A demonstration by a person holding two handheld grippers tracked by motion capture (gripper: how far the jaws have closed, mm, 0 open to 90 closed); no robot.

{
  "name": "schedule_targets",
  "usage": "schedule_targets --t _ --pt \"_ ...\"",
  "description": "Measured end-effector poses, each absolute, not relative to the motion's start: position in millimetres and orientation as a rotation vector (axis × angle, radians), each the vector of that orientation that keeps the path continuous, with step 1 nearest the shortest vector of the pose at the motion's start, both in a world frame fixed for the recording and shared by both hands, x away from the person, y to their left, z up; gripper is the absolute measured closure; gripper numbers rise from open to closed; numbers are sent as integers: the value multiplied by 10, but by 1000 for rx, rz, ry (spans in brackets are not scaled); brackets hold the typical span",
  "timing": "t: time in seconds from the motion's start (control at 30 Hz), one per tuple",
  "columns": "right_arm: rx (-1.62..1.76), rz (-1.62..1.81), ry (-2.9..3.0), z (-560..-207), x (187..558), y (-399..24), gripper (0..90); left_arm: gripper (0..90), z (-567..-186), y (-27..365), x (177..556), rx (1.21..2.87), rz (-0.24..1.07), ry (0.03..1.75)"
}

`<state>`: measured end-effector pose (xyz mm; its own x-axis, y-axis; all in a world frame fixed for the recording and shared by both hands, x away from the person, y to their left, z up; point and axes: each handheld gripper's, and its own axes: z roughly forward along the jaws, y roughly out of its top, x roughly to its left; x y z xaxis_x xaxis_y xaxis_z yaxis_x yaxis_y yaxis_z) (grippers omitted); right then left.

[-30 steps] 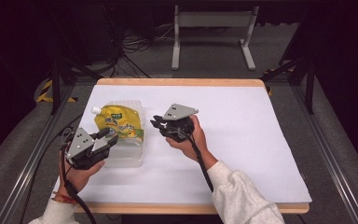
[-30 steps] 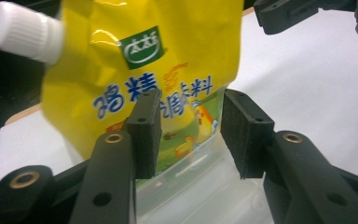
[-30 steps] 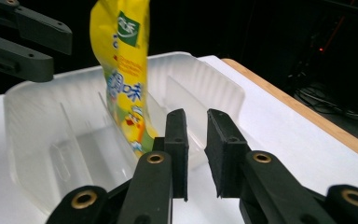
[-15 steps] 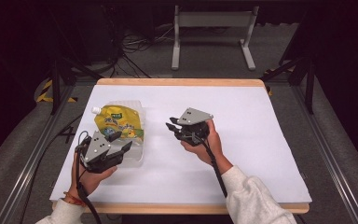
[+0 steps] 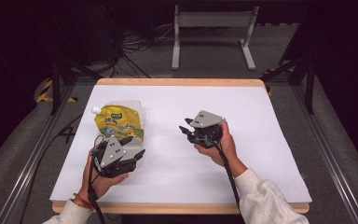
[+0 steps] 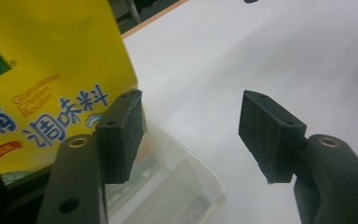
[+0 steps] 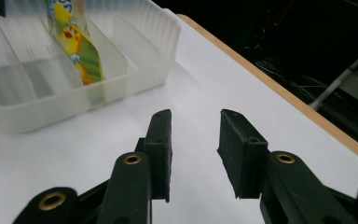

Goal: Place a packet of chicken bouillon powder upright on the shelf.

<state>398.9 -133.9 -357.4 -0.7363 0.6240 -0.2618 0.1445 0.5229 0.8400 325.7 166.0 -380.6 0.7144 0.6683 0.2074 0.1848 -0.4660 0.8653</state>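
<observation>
A yellow spouted pouch (image 5: 118,122) leans in a clear plastic divided bin (image 5: 131,106) at the table's left. My left gripper (image 5: 135,148) sits at the bin's near right corner, open and empty; in the left gripper view the pouch (image 6: 42,79) and the bin's corner (image 6: 186,186) lie just behind the left pad (image 6: 121,135). My right gripper (image 5: 185,131) hovers mid-table, pointing left toward the bin, open with nothing between its pads (image 7: 244,149). In the right gripper view the bin (image 7: 135,60) and the pouch (image 7: 74,42) are ahead at upper left.
A white sheet (image 5: 261,140) covers the wooden table, whose edge (image 5: 182,81) shows at the back. Black floor, cables and a grey metal stand (image 5: 212,28) lie beyond the far edge. Metal rails run along both sides.
Both hands have drawn back toward the near edge. The left gripper moved from over the bin to its near right corner. The right gripper shifted right, away from the bin.
</observation>
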Motion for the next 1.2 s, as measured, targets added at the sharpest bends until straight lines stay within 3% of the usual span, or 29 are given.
schedule_targets --t 0.3,0.7,1.2 --pt "616 1060 2221 -3613 3933 -1514 624 355 -3856 1496 3224 2057 647 610" --pt "659 1028 2206 -3615 3859 -1780 485 316 -3928 1346 3184 2092 621 565" --pt "622 913 2228 -3743 3678 -2074 390 248 -4050 1185 3178 2146 591 530"
